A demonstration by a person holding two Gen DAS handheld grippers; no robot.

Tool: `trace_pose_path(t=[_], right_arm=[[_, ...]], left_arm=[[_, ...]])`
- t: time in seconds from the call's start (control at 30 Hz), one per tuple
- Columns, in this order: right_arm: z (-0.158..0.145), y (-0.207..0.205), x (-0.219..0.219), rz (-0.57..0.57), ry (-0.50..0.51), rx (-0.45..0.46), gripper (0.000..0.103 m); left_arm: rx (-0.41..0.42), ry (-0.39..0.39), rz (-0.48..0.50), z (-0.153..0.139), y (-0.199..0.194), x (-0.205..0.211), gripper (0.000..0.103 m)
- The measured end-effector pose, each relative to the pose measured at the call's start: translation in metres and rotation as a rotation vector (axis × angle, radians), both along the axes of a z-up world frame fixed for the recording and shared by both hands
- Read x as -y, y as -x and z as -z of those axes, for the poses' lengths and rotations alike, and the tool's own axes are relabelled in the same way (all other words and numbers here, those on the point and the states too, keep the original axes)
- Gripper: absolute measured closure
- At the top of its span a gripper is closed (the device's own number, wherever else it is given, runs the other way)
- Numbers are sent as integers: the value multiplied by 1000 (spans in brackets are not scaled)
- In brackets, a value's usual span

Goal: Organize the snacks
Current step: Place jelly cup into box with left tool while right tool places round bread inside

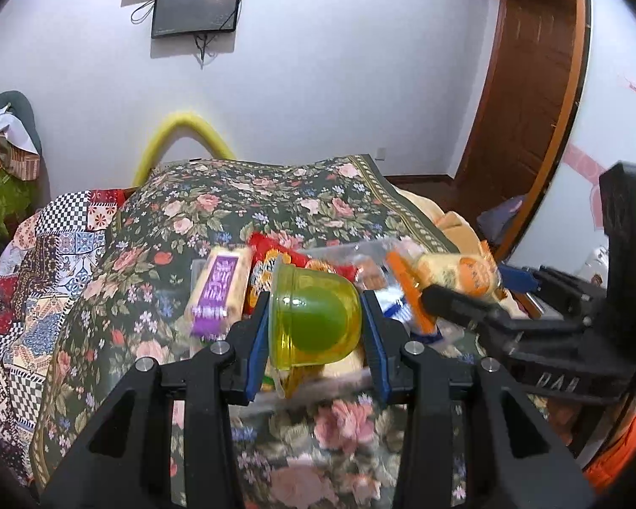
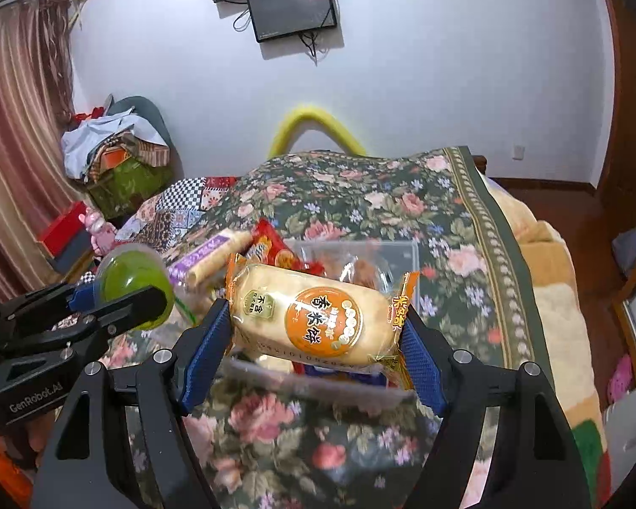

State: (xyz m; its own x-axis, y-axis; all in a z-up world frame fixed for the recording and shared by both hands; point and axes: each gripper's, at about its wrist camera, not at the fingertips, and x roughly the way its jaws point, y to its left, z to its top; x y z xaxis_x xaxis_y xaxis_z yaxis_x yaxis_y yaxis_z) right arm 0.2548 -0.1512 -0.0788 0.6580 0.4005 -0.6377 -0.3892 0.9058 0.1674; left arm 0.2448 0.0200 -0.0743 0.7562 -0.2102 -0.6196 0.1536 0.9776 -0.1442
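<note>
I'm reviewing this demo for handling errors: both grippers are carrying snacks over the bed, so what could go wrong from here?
1. The left gripper squeezes the green jelly cup sideways across its smooth, tapered walls; it might slip out or deform.
2. The right gripper pinches the rice cracker packet end to end; the crackers could crack.
3. The clear plastic box already looks crowded and sits on the soft floral blanket, so a drop may miss it or tip it.

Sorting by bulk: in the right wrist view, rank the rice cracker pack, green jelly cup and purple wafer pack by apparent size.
1. Rice cracker pack, largest, though nearest the camera.
2. and 3. Green jelly cup and purple wafer pack look alike; the wafer pack is partly hidden.
</note>
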Motion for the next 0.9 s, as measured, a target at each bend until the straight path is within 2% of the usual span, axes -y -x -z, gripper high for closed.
trace_pose_path(t=[0.33, 0.5, 0.67, 0.9], right_arm=[[30, -32, -24, -33, 42, -68, 30], [45, -34, -32, -60, 70, -87, 29], [45, -29, -34, -76, 100, -68, 26], [44, -33, -26, -55, 84, -94, 23]], left_arm=[[-42, 28, -39, 25, -38, -7, 63], [-94, 37, -40, 43, -55, -9, 63], [-161, 66, -20, 58, -60, -9, 63], [-101, 55, -27, 39, -48, -9, 61]])
